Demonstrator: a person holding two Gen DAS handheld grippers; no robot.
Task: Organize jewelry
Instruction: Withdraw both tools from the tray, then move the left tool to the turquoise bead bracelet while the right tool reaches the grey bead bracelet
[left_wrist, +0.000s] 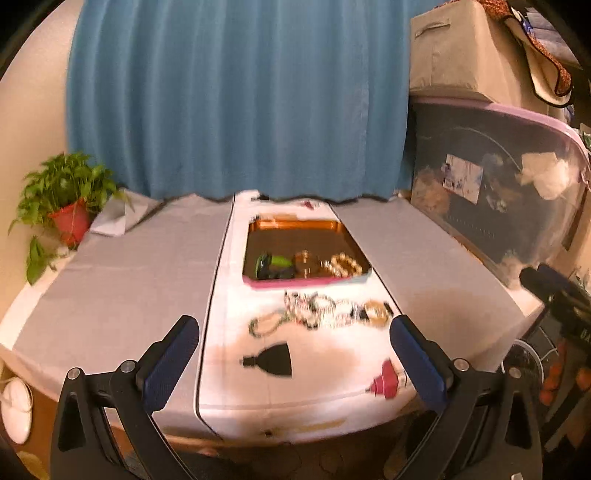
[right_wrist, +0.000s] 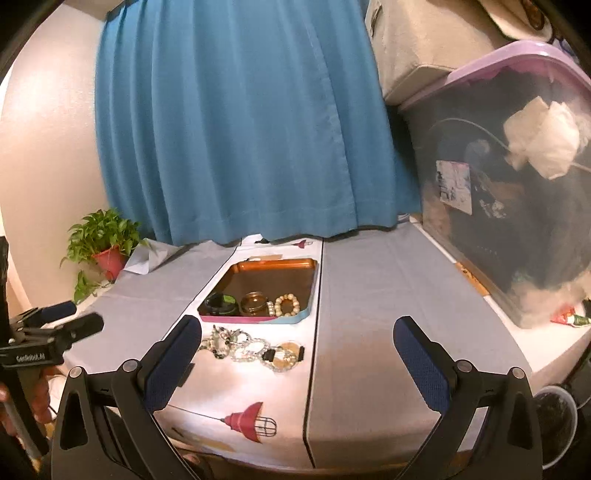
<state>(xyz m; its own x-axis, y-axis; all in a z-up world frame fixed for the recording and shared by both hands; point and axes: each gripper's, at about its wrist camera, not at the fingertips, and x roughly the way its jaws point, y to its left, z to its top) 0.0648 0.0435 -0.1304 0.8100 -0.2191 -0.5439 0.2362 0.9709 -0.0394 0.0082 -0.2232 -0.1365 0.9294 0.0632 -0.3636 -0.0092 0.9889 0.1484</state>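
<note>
A tray (left_wrist: 295, 283) (right_wrist: 258, 318) with a brown inside and a pink front rim lies on the white table runner. It holds green and black bangles (right_wrist: 221, 302), gold bangles (right_wrist: 253, 302) and a pearl bracelet (right_wrist: 286, 304). In front of the tray a loose pile of beaded bracelets and necklaces (left_wrist: 321, 310) (right_wrist: 251, 347) lies on the runner. My left gripper (left_wrist: 295, 328) (right_wrist: 83, 315) hangs open above the table's near edge, short of the pile, with nothing between its fingers. My right gripper (right_wrist: 299, 325) (left_wrist: 539, 273) is likewise open and empty, to the right of the left one.
A grey cloth (right_wrist: 369, 295) covers the table on both sides of the runner. A potted plant (right_wrist: 107, 251) stands at the back left, and a blue curtain (right_wrist: 240, 129) hangs behind. A large clear storage bin (right_wrist: 517, 203) with a purple lid borders the right side.
</note>
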